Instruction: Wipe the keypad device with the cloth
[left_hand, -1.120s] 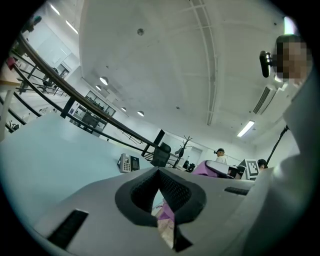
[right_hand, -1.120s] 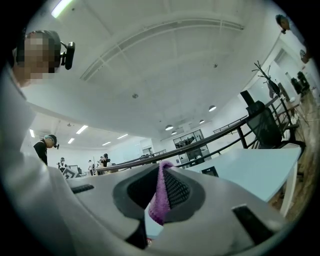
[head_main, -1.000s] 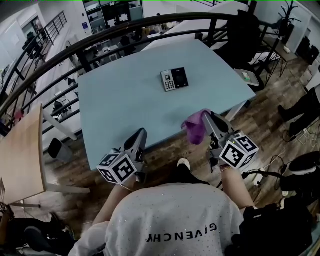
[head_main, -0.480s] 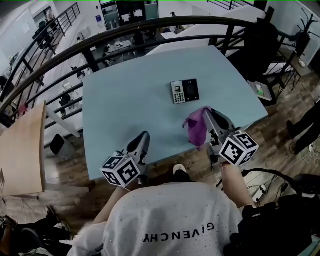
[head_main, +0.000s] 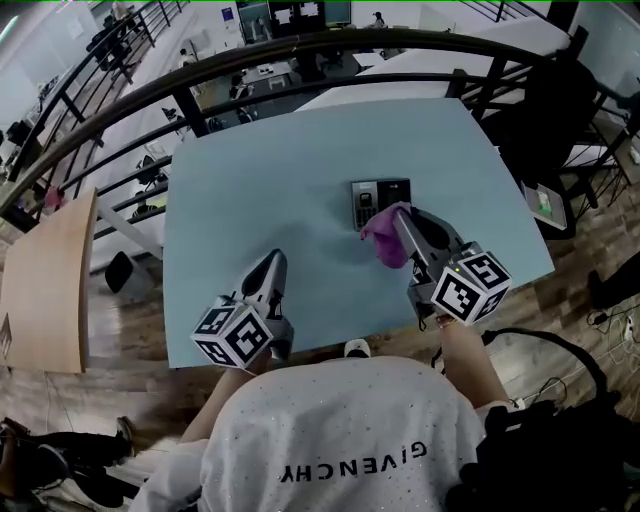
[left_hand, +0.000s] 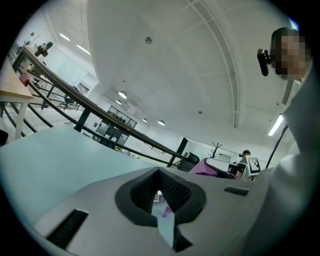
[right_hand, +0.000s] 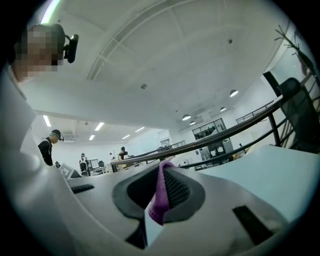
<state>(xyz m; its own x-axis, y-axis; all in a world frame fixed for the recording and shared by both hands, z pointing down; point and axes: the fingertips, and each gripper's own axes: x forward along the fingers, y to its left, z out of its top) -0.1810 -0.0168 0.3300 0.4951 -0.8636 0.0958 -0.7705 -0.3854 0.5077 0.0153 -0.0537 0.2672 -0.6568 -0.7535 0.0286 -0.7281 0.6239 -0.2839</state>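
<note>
Two hand-held grippers clenched: right (head_main: 400, 216) on cloth (head_main: 384, 238) partly hiding keypad device (head_main: 373, 194), left (head_main: 275, 260) empty.

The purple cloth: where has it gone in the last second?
The right tool, shut on the purple cloth, carried it forward from the near edge of the table to the keypad device. The left tool stayed shut and empty; the device stayed put.

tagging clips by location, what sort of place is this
Probably an open-plan office or lab, seemingly on a mezzanine: a dark railing curves behind the pale blue table, and people work at desks under ceiling strip lights.
</note>
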